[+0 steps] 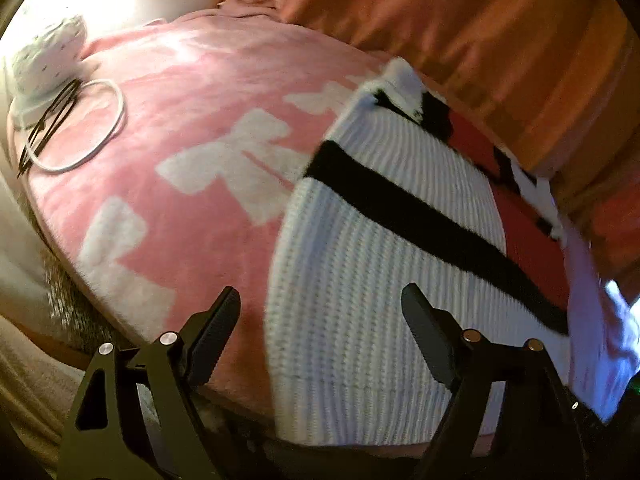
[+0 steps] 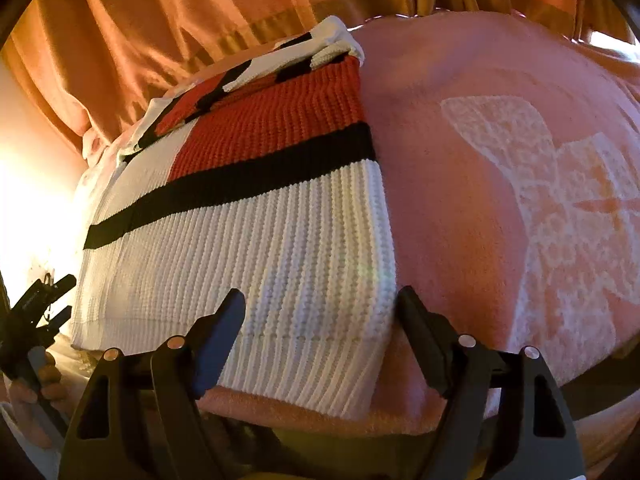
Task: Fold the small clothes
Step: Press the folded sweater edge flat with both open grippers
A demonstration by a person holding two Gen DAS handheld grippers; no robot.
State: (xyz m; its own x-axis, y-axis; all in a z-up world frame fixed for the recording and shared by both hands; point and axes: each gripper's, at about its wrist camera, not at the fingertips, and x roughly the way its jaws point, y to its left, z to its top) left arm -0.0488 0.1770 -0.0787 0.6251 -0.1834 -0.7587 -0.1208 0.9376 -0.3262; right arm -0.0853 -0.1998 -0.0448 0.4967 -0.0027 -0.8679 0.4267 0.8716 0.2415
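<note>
Both grippers tilt steeply down over the near edge of a ribbed knit sweater (image 1: 372, 248) — white with a black stripe and a red panel — which lies folded flat on a pink blanket (image 1: 168, 92) patterned with white bows. The left gripper (image 1: 320, 332) has its jaws spread wide and released; one finger (image 1: 216, 328) hangs over bare blanket just beside the sweater's left edge, the other over the white knit, and nothing is clamped between them. The right gripper (image 2: 320, 332) is likewise unclenched — its fingers straddle the sweater's near right corner, one over the ribbed hem, the other at the sweater's edge over pink blanket. In the right wrist view the left gripper shows at the far left, with a hand (image 2: 30, 392) wrapped around its handle. Orange curtains (image 2: 160, 40) hang behind the blanket
</note>
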